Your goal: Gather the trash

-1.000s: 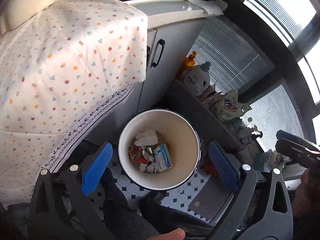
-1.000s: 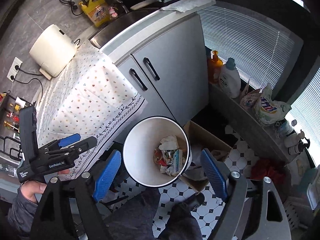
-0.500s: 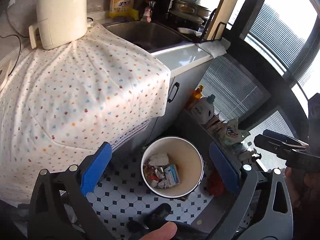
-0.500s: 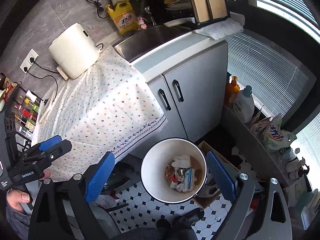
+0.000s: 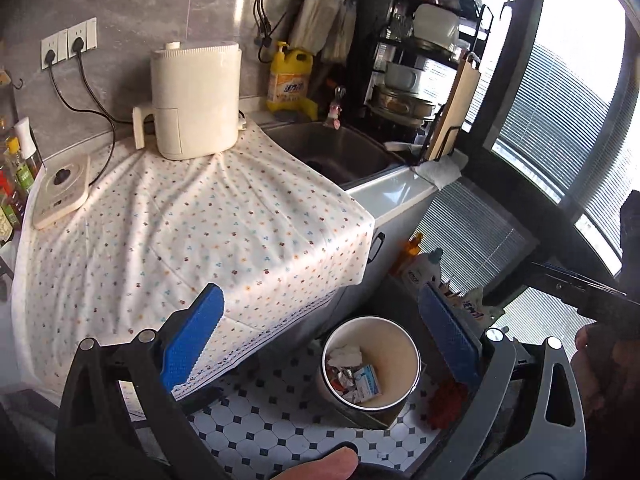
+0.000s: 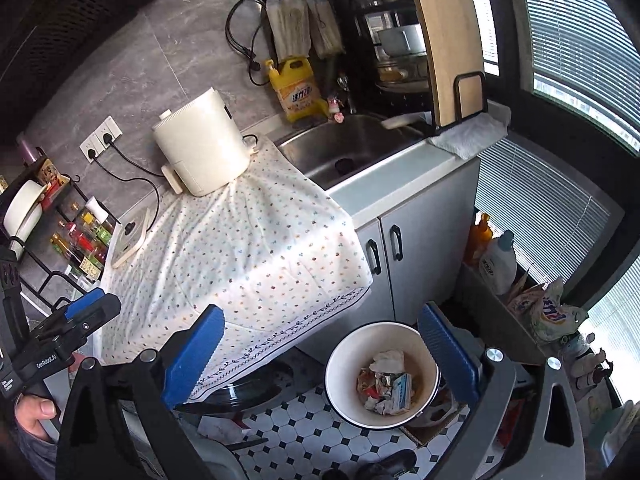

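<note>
Crumpled paper and wrapper trash (image 6: 384,386) is lying at the bottom of the white bin (image 6: 348,356), which is standing on the tiled floor (image 6: 296,436) beside the cloth-draped counter (image 6: 248,248). Left gripper (image 5: 320,344) is holding its blue fingers (image 5: 192,338) wide apart with nothing between them. Right gripper (image 6: 320,354) has just been opening and is gaping fully, empty too.
</note>
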